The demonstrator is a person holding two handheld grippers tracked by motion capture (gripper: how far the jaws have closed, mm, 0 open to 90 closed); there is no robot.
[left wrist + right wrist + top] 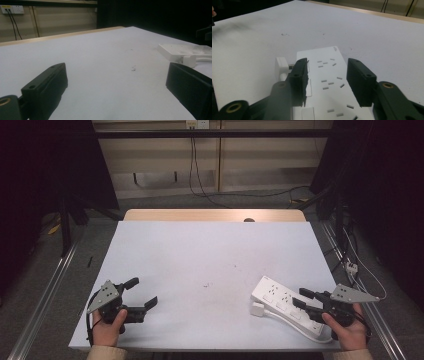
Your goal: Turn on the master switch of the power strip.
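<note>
At about seven o'clock on the white table [210, 255], the person's left gripper [142, 292] rests with its jaws spread wide, holding nothing. Over at four o'clock lies a white power strip [285, 305], a white plug [257, 309] just beside its near edge. The right gripper [302, 298] hovers over the strip, jaws parted and empty.

White power strip [287, 306] with rows of small grey slots and a white plug [258, 309] on a pale grey-white table [210, 255], its far edge light wood. Both grippers, left [141, 293] and right [303, 298], are black with grey plates. Tiny dark specks [207, 284] mark mid-table.
</note>
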